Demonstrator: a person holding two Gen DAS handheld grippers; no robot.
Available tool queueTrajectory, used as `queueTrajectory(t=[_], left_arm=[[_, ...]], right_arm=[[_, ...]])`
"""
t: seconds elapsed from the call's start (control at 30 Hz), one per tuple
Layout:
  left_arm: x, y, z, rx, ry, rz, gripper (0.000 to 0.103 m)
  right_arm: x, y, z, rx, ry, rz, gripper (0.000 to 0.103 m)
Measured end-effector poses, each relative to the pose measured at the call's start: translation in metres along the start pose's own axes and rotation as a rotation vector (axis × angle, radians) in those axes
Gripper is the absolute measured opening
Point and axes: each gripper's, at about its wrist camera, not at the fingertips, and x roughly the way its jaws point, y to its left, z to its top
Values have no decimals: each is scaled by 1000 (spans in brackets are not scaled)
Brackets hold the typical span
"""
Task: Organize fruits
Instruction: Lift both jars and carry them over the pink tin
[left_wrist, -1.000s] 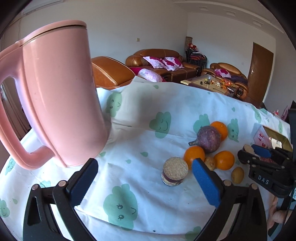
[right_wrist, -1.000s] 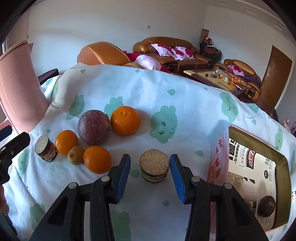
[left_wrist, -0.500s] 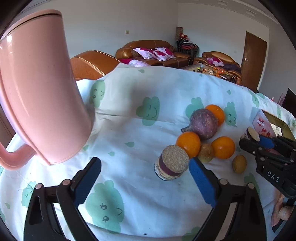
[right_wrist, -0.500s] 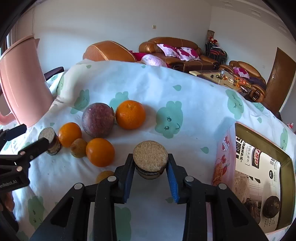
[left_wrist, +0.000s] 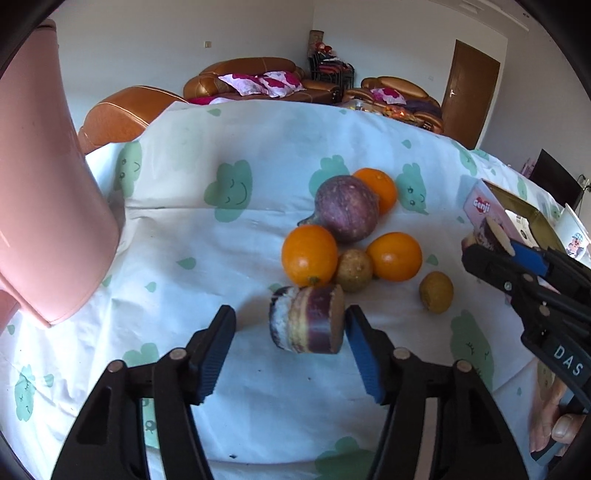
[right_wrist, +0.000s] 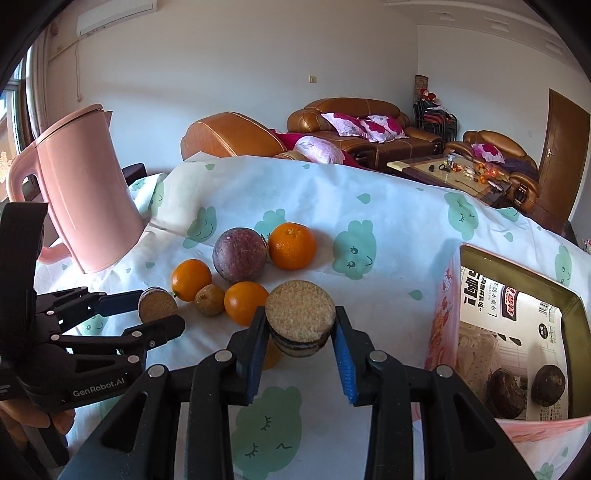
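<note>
Behind my two grippers stretches a room with glossy brown leather sofas (right_wrist: 354, 122), and filling the lower frame is a table under a wrinkled white cloth (right_wrist: 388, 206) printed with green smiling clouds.

On my left wrist view, my left gripper (left_wrist: 288, 332) stands with its ribbed blue pads apart around a stubby cylinder (left_wrist: 306, 319) lying on its side, purple-banded with a pale crumbly layer; the right pad touches its flat grainy end, the left pad shows a gap, so I cannot tell whether it is truly gripped.

On the right wrist view, my right gripper (right_wrist: 299, 328) is clamped on a second round cake (right_wrist: 300, 317), its coarse tan face toward the lens, held above the cloth at centre frame.

Just beyond sit the fruits: a mottled purple passion fruit (right_wrist: 239, 254), three smooth oranges (right_wrist: 291, 245), and a small dull yellow-brown fruit (right_wrist: 209, 300), clustered and touching.

At lower right an open box (right_wrist: 517, 280) with a gold-coloured inner wall holds two dark wrinkled round fruits (right_wrist: 548, 384).

At upper left a matte pink kettle (right_wrist: 85, 192) stands.
</note>
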Motion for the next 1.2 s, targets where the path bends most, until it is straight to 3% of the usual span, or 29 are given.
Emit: queueTrajectory(t=[0.07,0.13,0.2,0.37,0.57,0.77,0.9,1.1,1.2], left_arm=[[0,3,0,-17,-9,-5,67],[1,8,1,-41,-11,-14,60],[1,8,0,-38,-7,-49,45],[0,-3,-5,36,6,-25,33],[-6,1,-6,15,-12,-14,32],[-48,9,1,-47,-262,-42,32],[-64,4,1,-56,-364,-73,32],[-64,-14,-1,-85,-400,-169,32],[-64,-35,-1,-48,-407,-183,32]], right_arm=[[-2,-3,-2,-3,3,-2,36],[-2,-2,-2,-4,4,-3,36],[-3,-3,-3,0,2,-1,36],[-9,-3,-6,3,-5,2,36],[-20,-4,-8,9,-33,9,36],[-50,-7,-6,-6,-134,34,36],[-70,-10,-9,-30,-196,28,36],[-81,-24,-13,-57,-217,-86,36],[-83,-41,-15,-49,-211,-134,36]])
